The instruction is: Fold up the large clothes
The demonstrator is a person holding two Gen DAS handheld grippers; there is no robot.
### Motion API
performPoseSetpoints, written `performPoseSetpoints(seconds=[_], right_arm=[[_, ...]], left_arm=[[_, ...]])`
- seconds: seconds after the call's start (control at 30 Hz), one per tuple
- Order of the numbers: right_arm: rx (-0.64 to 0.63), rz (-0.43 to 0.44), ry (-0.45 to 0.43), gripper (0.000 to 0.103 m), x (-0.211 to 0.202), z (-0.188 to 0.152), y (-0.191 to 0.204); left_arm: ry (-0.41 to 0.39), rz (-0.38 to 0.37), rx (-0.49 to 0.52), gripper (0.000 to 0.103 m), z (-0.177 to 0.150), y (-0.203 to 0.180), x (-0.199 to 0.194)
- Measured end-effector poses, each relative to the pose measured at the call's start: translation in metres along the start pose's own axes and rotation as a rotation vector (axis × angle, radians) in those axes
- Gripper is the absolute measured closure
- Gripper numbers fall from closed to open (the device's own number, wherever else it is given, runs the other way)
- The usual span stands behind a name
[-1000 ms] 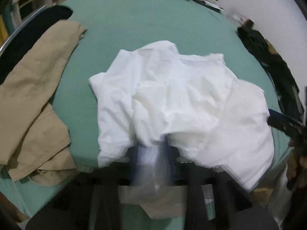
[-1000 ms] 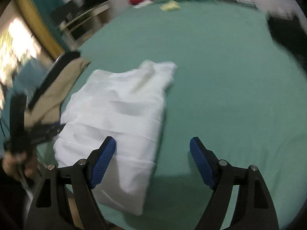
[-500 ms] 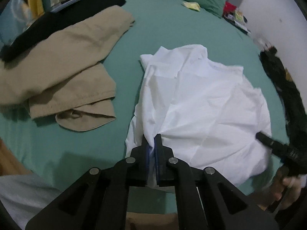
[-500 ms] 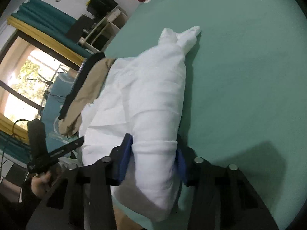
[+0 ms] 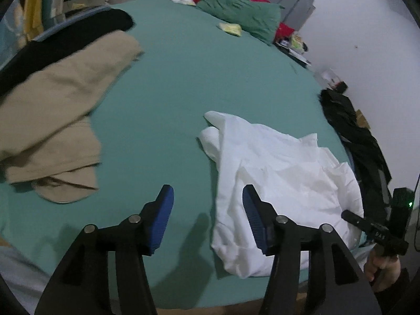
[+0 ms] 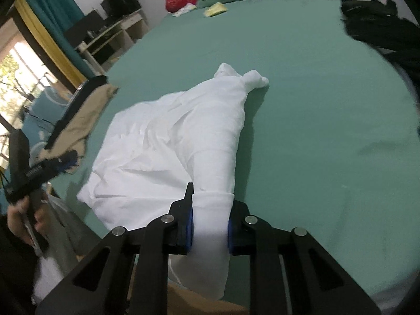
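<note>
A white shirt [image 5: 283, 181] lies crumpled on the green bed sheet [image 5: 183, 84], near the bed's front edge. My left gripper [image 5: 207, 215] is open and empty, hovering just left of the shirt's near edge. In the right wrist view my right gripper [image 6: 210, 225] is shut on a rolled sleeve or hem of the white shirt [image 6: 183, 136], with the cloth hanging down past the jaws. The shirt's far end is bunched into a knot-like tip [image 6: 252, 78].
Tan trousers [image 5: 52, 110] lie folded at the left of the bed, over a black garment [image 5: 65, 42]. Black clothes [image 5: 354, 136] are piled at the right edge. Green and red pillows [image 5: 236, 13] sit at the head. Shelves [image 6: 113, 34] stand beside the bed.
My left gripper has opened and let go of the shirt, and now sits to its left. My right gripper has closed tighter on the shirt's rolled edge.
</note>
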State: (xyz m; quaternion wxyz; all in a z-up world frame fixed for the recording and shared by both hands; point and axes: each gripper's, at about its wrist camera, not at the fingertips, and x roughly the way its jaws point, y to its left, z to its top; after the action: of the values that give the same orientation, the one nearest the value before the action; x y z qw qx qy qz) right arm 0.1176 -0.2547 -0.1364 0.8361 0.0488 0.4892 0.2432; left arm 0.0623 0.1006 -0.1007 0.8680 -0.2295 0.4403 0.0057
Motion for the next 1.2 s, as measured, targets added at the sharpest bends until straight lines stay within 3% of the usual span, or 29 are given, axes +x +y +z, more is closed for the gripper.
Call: performPoseSetpoints(seconds=[0.1,0.27,0.5,0.63,0.87,1.1,1.2], right_arm=[[0.045,0.012,0.01,0.079,-0.002,-0.008,-0.02],[0.091,0.044,0.014,0.058,0.003,-0.006,-0.028],[0.099,0.077,-0.062,0.051,-0.002,0.006,-0.04],[0.097,0.07,-0.028,0.051,0.017,0.0,-0.048],[0.053,0.01,-0.029,0.049,0.036,0.002,-0.038],[0.102,0.064,-0.039,0.046,0.028,-0.003,-0.043],[0.127,0.079,-0.04,0.036,0.02,-0.007,-0.049]], left_arm=[[0.029,-0.044,0.014,0.042,0.001,-0.014,0.019],[0.074,-0.041,0.003,0.038,0.007,-0.026,0.051],[0.127,-0.111,-0.094,0.032,-0.002,-0.023,0.07],[0.209,-0.316,-0.098,0.028,-0.011,-0.041,0.081],[0.299,-0.427,0.004,0.017,-0.029,-0.09,0.1],[0.279,-0.318,0.15,0.015,-0.04,-0.118,0.116],[0.263,-0.28,0.217,0.015,-0.046,-0.126,0.116]])
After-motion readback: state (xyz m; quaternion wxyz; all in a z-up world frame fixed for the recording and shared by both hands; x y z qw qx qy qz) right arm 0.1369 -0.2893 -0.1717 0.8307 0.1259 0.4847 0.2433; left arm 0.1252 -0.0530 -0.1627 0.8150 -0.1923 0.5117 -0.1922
